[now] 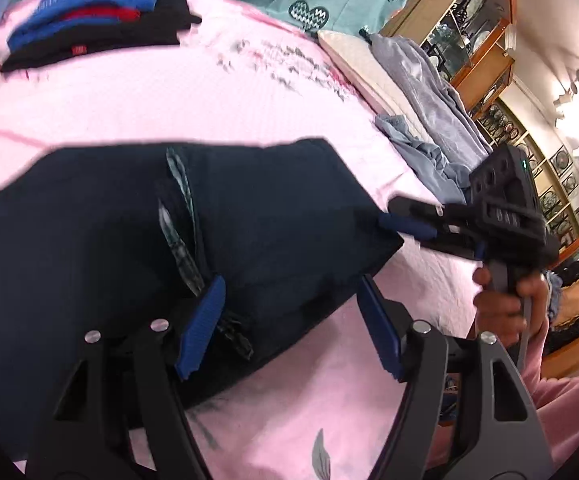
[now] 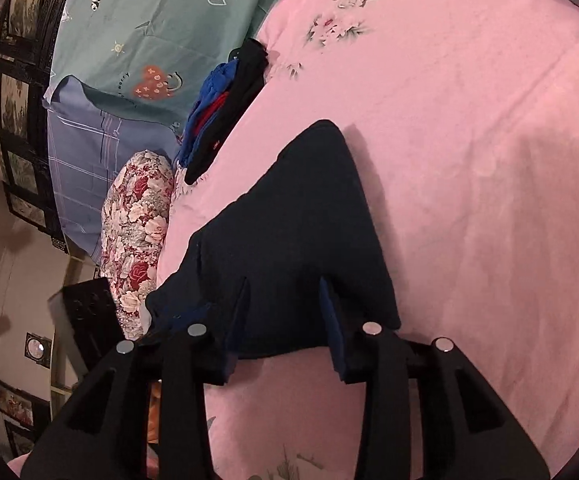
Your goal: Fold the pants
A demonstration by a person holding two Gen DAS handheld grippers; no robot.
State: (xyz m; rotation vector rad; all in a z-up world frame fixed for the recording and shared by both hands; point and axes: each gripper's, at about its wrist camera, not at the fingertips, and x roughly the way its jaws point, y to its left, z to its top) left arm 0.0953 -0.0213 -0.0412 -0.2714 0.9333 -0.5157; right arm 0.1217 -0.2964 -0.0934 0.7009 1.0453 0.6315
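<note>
Dark navy pants (image 1: 101,232) lie partly folded on the pink bedspread (image 1: 209,96); they also show in the right wrist view (image 2: 301,240). My left gripper (image 1: 289,320) is open, its blue pads on either side of the near corner of the pants. My right gripper (image 2: 285,320) is open, its fingers astride the pants' near edge. In the left wrist view the right gripper (image 1: 405,220) reaches the pants' right corner, held by a hand (image 1: 501,304).
A stack of folded blue, red and black clothes (image 1: 89,24) lies at the far side of the bed, also in the right wrist view (image 2: 225,108). A teal sheet (image 2: 149,32), a floral pillow (image 2: 137,232), a crumpled grey-blue blanket (image 1: 429,120) and wooden display shelves (image 1: 477,52) surround the bed.
</note>
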